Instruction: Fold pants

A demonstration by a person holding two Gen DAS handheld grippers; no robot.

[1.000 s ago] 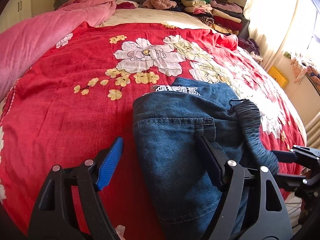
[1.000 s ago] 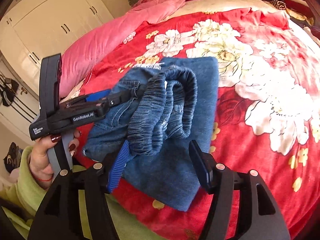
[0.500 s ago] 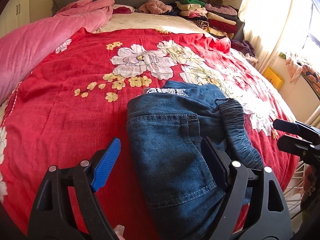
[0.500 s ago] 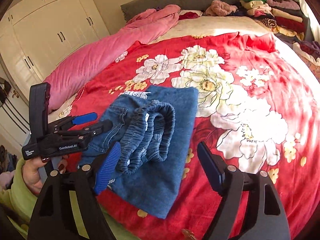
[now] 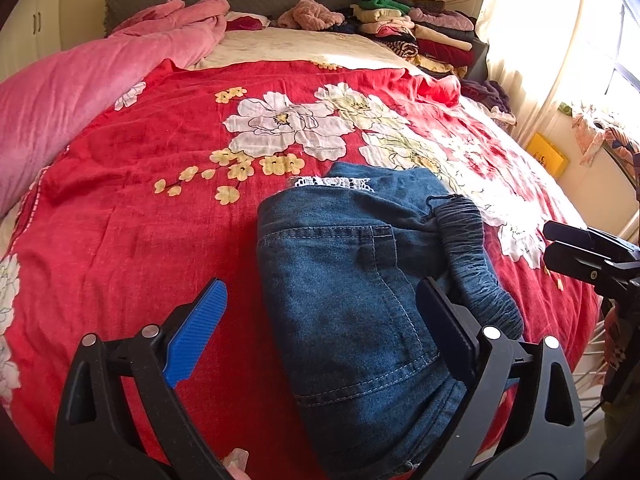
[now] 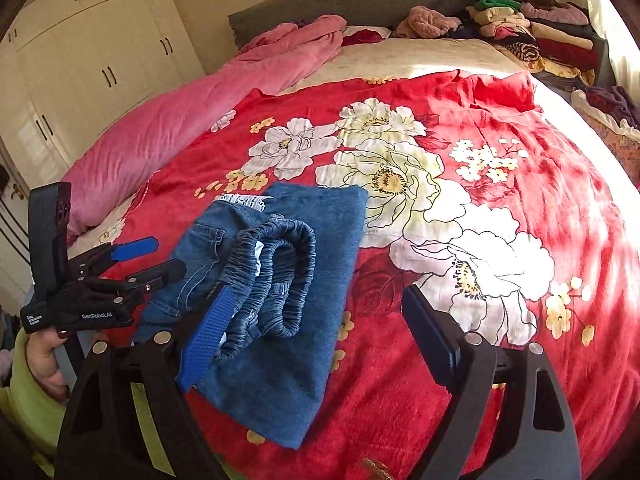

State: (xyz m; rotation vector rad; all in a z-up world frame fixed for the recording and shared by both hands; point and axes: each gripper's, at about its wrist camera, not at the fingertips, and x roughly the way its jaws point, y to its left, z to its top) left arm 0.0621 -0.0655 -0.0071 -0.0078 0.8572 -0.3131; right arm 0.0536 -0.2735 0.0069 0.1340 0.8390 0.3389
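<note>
Denim is what you are looking down on: the folded blue denim pants (image 5: 360, 300) are lying on the red floral bedspread (image 5: 140, 208), near its front edge. Your left gripper (image 6: 148, 256), at their left side, is standing wide apart, gripping nothing, its jaws having just been opening. The gathered elastic waistband (image 6: 280, 276) is sitting on top of the fold. Your right gripper (image 6: 308, 340) is likewise gaping, its jaws having just been opening, nothing pinched between them.
</note>
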